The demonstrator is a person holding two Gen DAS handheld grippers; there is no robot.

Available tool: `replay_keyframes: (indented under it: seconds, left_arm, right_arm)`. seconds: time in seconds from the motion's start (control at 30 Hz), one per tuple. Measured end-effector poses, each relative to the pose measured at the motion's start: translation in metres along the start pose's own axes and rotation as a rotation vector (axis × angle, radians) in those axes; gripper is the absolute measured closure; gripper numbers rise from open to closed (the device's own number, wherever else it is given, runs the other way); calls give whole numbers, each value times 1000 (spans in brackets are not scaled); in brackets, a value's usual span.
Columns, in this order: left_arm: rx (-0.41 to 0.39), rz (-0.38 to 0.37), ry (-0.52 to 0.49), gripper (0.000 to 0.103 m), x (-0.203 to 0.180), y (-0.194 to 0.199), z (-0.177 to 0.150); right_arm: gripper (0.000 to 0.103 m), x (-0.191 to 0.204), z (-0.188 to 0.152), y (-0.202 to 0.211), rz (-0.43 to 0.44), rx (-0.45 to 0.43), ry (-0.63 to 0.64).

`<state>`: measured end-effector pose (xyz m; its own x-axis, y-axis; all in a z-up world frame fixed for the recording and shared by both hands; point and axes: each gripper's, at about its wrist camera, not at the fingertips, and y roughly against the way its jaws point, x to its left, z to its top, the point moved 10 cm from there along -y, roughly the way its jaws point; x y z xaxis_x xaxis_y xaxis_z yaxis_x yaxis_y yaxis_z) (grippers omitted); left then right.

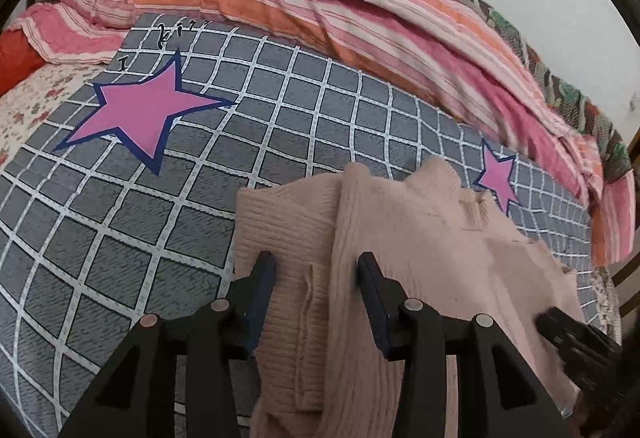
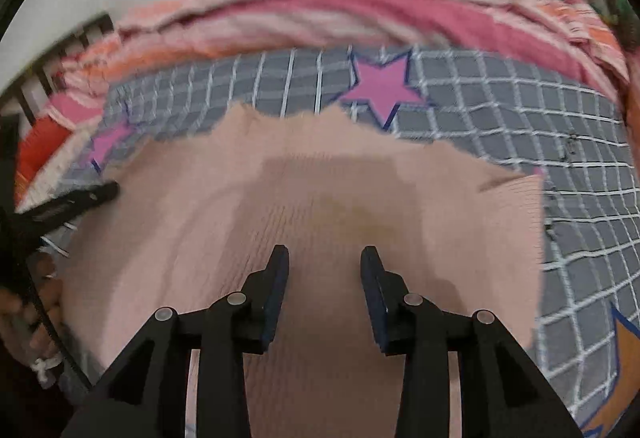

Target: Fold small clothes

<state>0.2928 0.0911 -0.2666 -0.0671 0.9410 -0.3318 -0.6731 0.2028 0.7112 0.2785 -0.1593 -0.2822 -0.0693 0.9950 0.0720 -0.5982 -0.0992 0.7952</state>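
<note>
- Nearest the lens: left black two-finger gripper (image 1: 316, 274), jaws apart, nothing pinched. Pale pink ribbed knit garment (image 1: 400, 258) lies under & between its fingers, a folded edge/seam running up the gap; pads don't press on it as far as I can tell.
- Right black two-finger gripper (image 2: 324, 270) likewise: jaws parted, empty, pink knit spread flat beneath & ahead of it. View is blurred, so contact w/ cloth can't be told.
- Garment sits on a grey blanket w/ white grid lines and pink stars (image 1: 140, 222); blanket shows to the left of the left tongs and to the right of the right tongs. Striped pink-orange quilt (image 1: 320, 10) bunched well beyond both.
- Each tong's tip shows at the other's view edge, so both work the same garment, side by side.
- Step, my read: between grasps – a fold looks laid (doubled layer by left tongs), both tongs free.
- Next calls for: pick a fresh edge or corner, close on one layer-stack only, carry across w/o dragging the fold already made. Risk: knit stretches & slides.
</note>
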Motion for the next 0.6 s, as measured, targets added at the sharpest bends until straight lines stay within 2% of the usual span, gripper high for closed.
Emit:
replay_keyframes:
  seconds: [0.1,0.2,0.27,0.33,0.37,0.47,0.6]
  left_arm:
    - [-9,-40,10,62,2,4,-2]
    - [-19,-98,52,61,6,7,-3]
    - [-16,-135,75,57,7,9,-3]
    - [-24,-180,86,49,5,11,-2]
    - [-29,-190,95,48,5,11,-1]
    - [-32,-178,89,48,4,9,-1]
    - [-35,-153,73,48,2,6,-2]
  right_arm:
    - [66,3,10,-13,-59,1,27]
    - [65,7,21,-24,-25,34,10]
    - [65,11,28,-31,-2,50,8]
    - [65,16,34,-40,12,75,9]
    - [65,19,38,-45,23,86,6]
    - [65,27,44,-60,49,123,-9]
    - [61,37,54,-77,25,122,20]
